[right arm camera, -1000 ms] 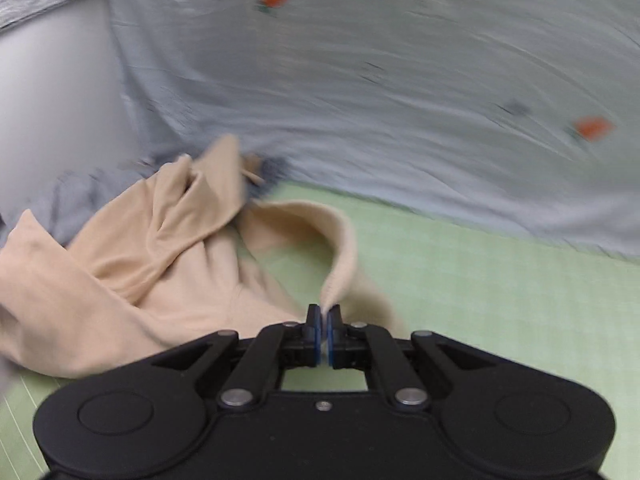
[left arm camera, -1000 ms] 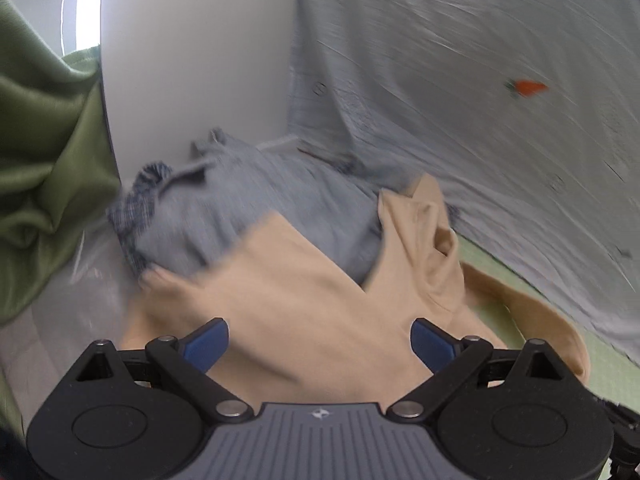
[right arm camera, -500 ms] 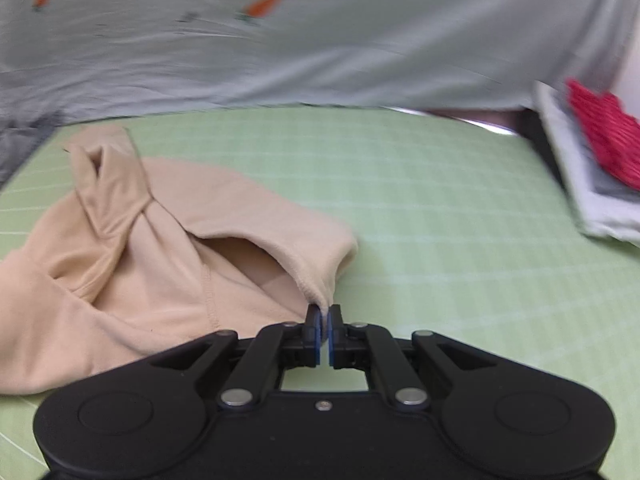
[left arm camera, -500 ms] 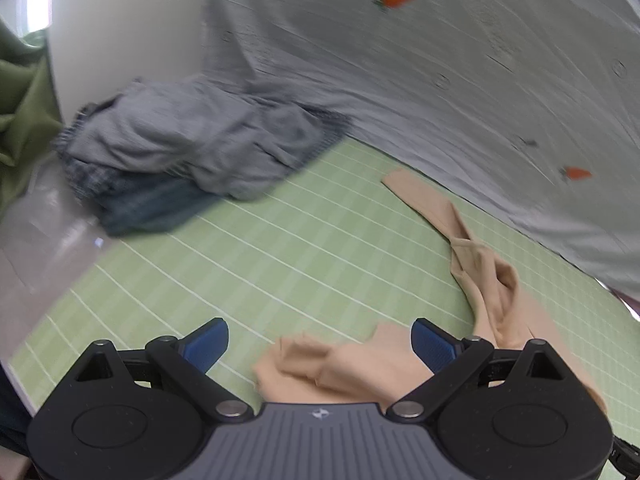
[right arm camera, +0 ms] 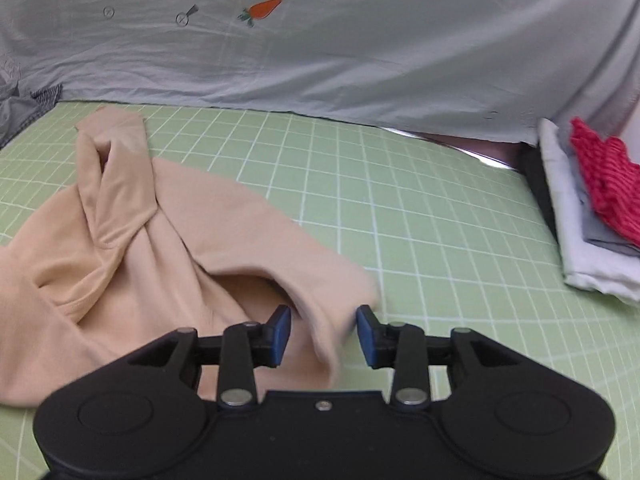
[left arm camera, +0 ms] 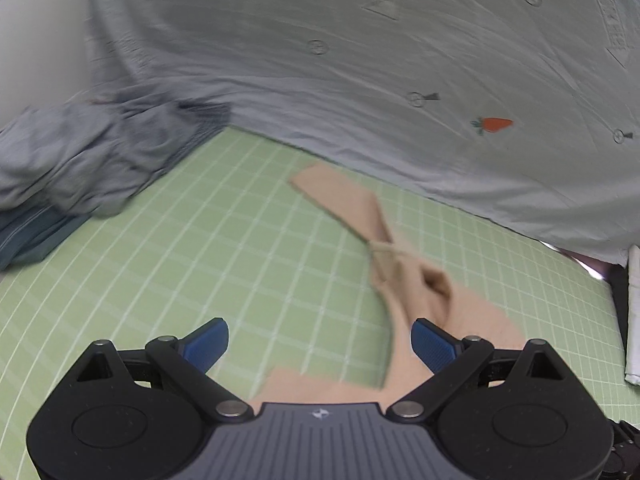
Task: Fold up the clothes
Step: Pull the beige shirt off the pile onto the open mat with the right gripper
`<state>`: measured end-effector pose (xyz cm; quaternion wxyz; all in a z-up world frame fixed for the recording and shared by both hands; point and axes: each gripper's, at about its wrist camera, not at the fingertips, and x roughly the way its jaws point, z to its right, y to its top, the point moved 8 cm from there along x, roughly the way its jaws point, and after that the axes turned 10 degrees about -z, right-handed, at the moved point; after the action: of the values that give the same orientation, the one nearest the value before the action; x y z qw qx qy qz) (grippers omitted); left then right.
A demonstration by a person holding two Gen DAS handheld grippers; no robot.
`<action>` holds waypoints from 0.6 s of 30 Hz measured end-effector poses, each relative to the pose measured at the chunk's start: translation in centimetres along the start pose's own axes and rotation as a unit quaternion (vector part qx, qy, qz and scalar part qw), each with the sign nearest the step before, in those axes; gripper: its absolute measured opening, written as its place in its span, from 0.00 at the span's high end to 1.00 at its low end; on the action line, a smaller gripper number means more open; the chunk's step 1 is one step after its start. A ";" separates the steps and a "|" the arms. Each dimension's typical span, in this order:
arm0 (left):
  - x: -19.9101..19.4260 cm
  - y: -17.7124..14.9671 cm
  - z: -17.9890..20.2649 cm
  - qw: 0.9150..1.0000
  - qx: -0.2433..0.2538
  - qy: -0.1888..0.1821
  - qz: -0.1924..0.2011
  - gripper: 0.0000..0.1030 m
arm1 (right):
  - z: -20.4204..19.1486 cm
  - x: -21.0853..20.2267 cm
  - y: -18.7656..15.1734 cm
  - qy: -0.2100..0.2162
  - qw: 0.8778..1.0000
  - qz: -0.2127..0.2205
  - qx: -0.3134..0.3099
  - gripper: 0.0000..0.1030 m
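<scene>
Right gripper (right arm camera: 323,334) jaws just parted, dropping beige shirt (right arm camera: 140,248) hem between them onto green mat (right arm camera: 420,220); left gripper (left arm camera: 320,340) wide, empty; flattening next.

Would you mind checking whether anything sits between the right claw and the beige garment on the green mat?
Nothing visible does. The right claw has just been opening, and a fold of the beige garment lies between its pads, unpressed. The green mat beside it is bare.
</scene>
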<state>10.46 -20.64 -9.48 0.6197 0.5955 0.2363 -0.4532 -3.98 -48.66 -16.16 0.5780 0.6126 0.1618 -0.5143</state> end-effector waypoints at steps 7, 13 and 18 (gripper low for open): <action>4.5 3.3 4.1 0.998 0.039 -0.032 -0.025 0.05 | -0.5 4.2 2.3 0.003 0.999 -0.032 -0.023 0.63; 8.6 5.1 7.6 0.994 0.065 -0.070 -0.047 0.07 | -0.3 6.6 3.2 -0.006 0.998 -0.049 -0.029 0.61; 11.9 4.9 10.3 0.989 0.082 -0.095 -0.078 0.26 | 0.5 7.2 3.7 -0.002 0.999 -0.051 -0.003 0.61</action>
<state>17.74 -34.34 -14.92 0.5513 0.5784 0.1838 -0.5726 1.77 -53.00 -19.96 0.5532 0.6004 0.1932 -0.5442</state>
